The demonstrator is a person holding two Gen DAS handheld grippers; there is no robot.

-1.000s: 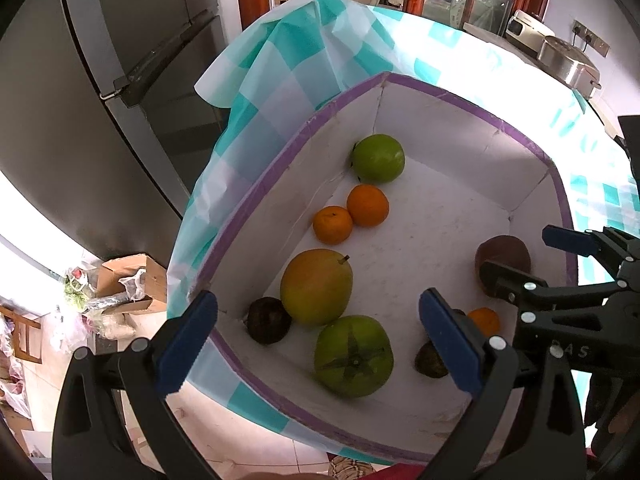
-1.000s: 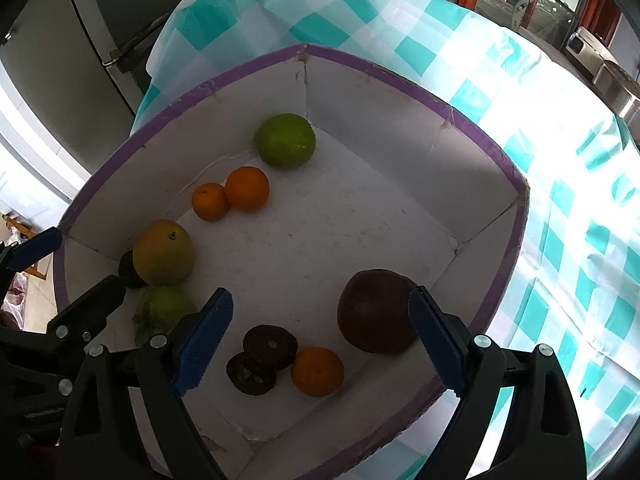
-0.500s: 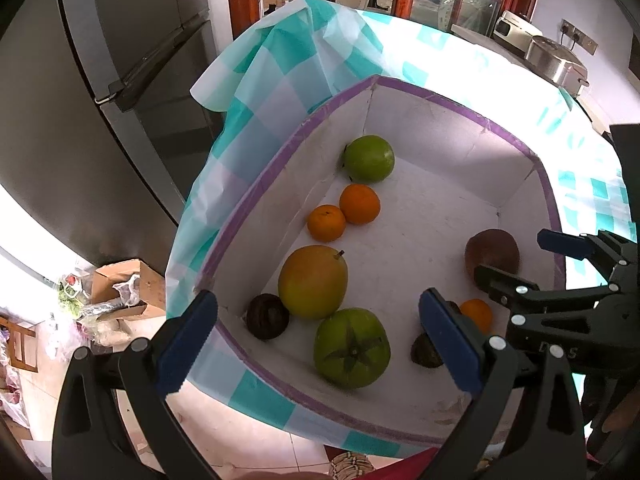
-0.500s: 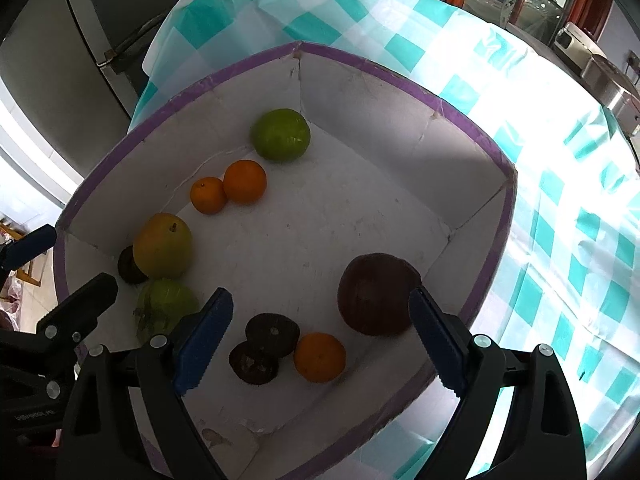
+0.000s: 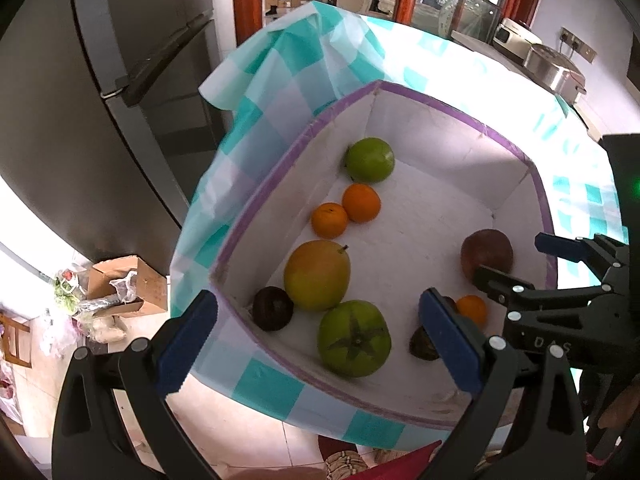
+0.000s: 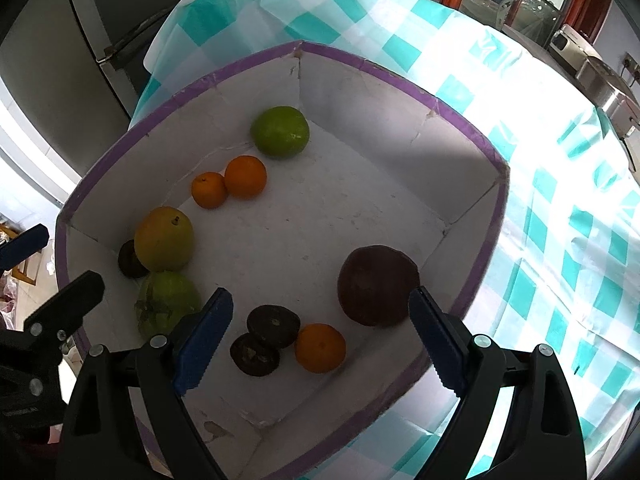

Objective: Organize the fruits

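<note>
A white box with a purple rim holds the fruit. Along its left wall lie a green citrus, two oranges, a yellow mango, a dark round fruit and a green persimmon. At the near right lie a maroon fruit, a small orange and two dark fruits. My left gripper and right gripper are open and empty above the box's near edge.
The box sits on a teal-and-white checked tablecloth. A grey fridge stands to the left. A cardboard box and clutter lie on the floor. Metal appliances stand on a counter at the far right.
Both grippers have drawn back and up from the box, so more of the tablecloth and the box's near edge show. No fruit has moved.
</note>
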